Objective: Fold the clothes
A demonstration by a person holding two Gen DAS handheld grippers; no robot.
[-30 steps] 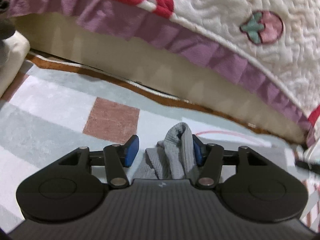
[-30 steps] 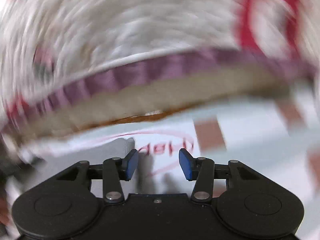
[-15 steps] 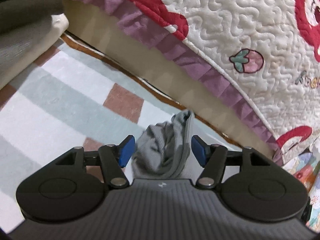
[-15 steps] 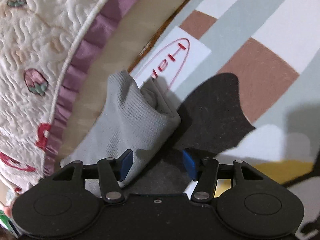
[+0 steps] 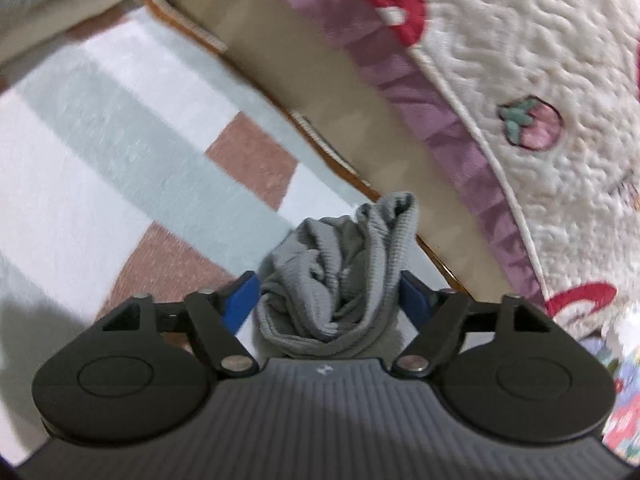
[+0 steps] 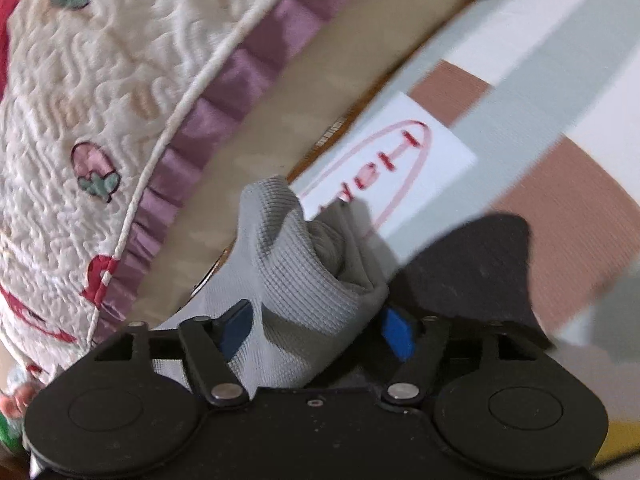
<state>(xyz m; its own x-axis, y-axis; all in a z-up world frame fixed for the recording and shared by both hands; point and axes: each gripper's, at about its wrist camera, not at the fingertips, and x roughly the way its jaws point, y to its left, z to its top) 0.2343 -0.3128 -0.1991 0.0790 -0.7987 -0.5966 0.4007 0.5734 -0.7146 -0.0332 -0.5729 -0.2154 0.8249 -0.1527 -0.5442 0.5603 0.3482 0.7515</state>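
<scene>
One grey garment (image 5: 340, 276) bunched, lengthwise between grippers

Checked rug (image 5: 120, 128) underneath, pale green, white, brown blocks; quilt (image 5: 540, 80) with strawberries hangs over it, purple frill (image 6: 240, 68) edging; white label (image 6: 420, 160) with red lettering.

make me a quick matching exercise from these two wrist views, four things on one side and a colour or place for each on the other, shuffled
Things:
1. grey knit garment
2. quilt frill
3. strawberry motif
4. white label with red writing

Colour or place:
A. purple, running along the quilt's edge
B. pink with a green top, stitched on the cream quilt
C. bunched on the rug, between the jaws of the left gripper
D. flat on the rug, just beyond the garment in the right wrist view

Pairs: 1-C, 2-A, 3-B, 4-D
</scene>
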